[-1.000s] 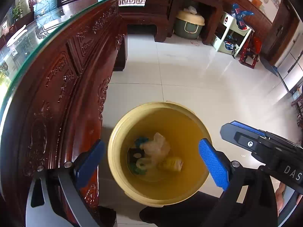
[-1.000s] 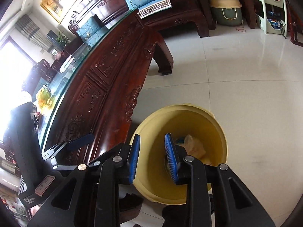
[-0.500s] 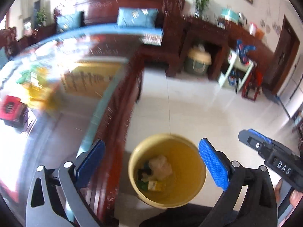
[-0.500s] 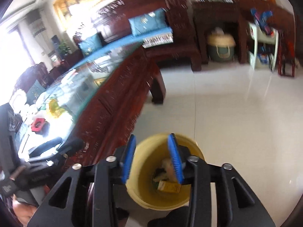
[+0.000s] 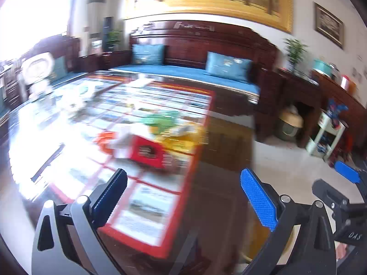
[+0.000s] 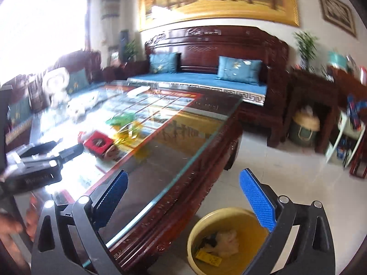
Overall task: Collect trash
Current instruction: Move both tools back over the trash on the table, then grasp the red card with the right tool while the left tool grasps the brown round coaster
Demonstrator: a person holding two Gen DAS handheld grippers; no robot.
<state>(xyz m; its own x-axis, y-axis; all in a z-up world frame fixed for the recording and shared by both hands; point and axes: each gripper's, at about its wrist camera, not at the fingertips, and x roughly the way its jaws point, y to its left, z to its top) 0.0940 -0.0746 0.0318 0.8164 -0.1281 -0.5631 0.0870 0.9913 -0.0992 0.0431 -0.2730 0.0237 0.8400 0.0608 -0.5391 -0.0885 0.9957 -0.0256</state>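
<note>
My left gripper (image 5: pixel 183 197) is open and empty above the glass-topped wooden table (image 5: pixel 213 155). Ahead of it lie a red box (image 5: pixel 146 152), orange and white scraps (image 5: pixel 107 141) and green and yellow wrappers (image 5: pixel 165 120). My right gripper (image 6: pixel 183 199) is open and empty over the table's corner. The yellow trash bucket (image 6: pixel 195 247) stands on the floor below it with crumpled paper (image 6: pixel 227 240) and wrappers inside. The right view also shows the red box (image 6: pixel 98 144), the green and yellow wrappers (image 6: pixel 125 123) and the left gripper (image 6: pixel 68 152).
A carved wooden sofa (image 6: pixel 218 45) with blue cushions runs behind the table. A covered bin (image 6: pixel 305 126) sits under a side table at the right, next to a white shelf (image 5: pixel 325 135). White items (image 6: pixel 80 105) lie at the table's far left. Pale floor tiles (image 6: pixel 275 165) lie right of the table.
Both grippers have risen from over the bucket and swung up toward the table top. The right gripper's jaws have opened wide. The bucket has left the left view.
</note>
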